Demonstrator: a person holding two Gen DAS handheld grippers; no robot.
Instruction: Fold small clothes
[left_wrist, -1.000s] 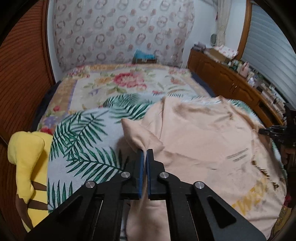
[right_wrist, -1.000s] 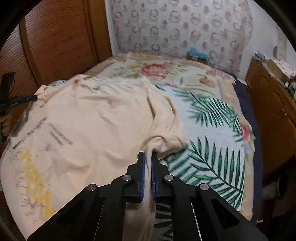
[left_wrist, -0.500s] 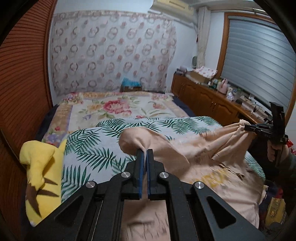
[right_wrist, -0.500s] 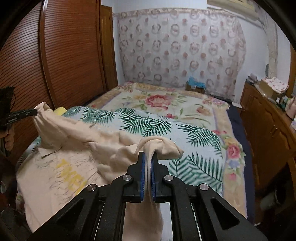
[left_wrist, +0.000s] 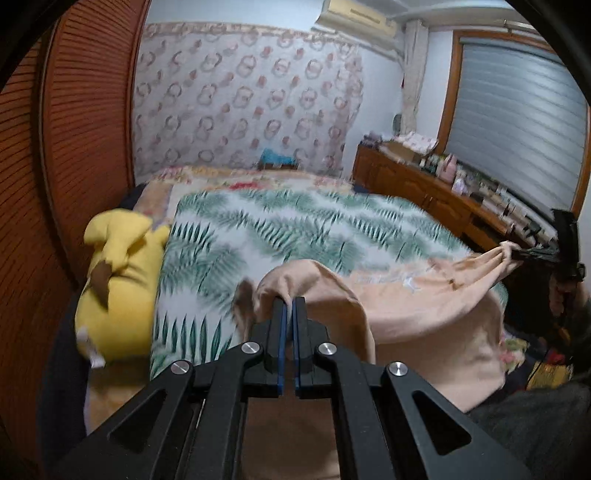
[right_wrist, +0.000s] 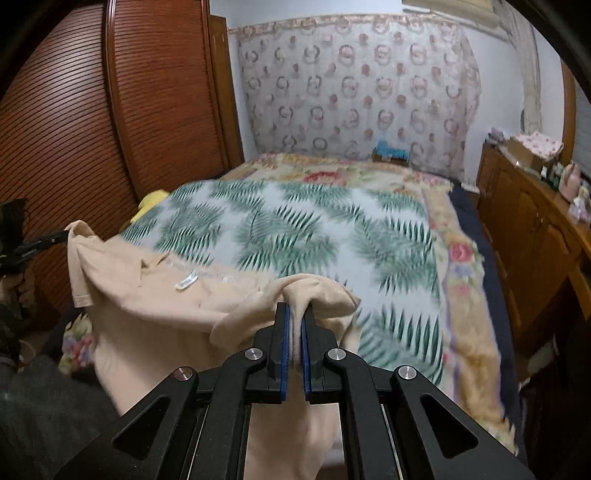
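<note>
In the left wrist view, the yellow plush toy (left_wrist: 118, 288) sat at the left edge of the frame against the palm-leaf bedspread (left_wrist: 295, 229), which now lay bare across the middle of the picture; a second before, the peach T-shirt (left_wrist: 424, 306) had covered most of it. At lower centre the left gripper (left_wrist: 290, 310) had its jaws nearly together, clamped on a bunched shoulder of the shirt. From there the cloth stretched to the right edge of the frame, where the right gripper (left_wrist: 532, 253) pinched the other shoulder.

In the right wrist view, the left gripper (right_wrist: 51, 240) showed at the left edge with the shirt's corner in it. The T-shirt (right_wrist: 155, 306) sagged between the two tools, its inner neck label (right_wrist: 186, 282) facing the camera, and most of its length dropped below the frame over the near edge of the bed. The right gripper (right_wrist: 293, 321) at lower centre was likewise almost shut on a fold of fabric.

So the garment had been lifted off the bedspread and drawn back toward the person. That probably meant it was being raised by the shoulders to shake flat and re-lay before any fold; no fold looked made yet.
</note>
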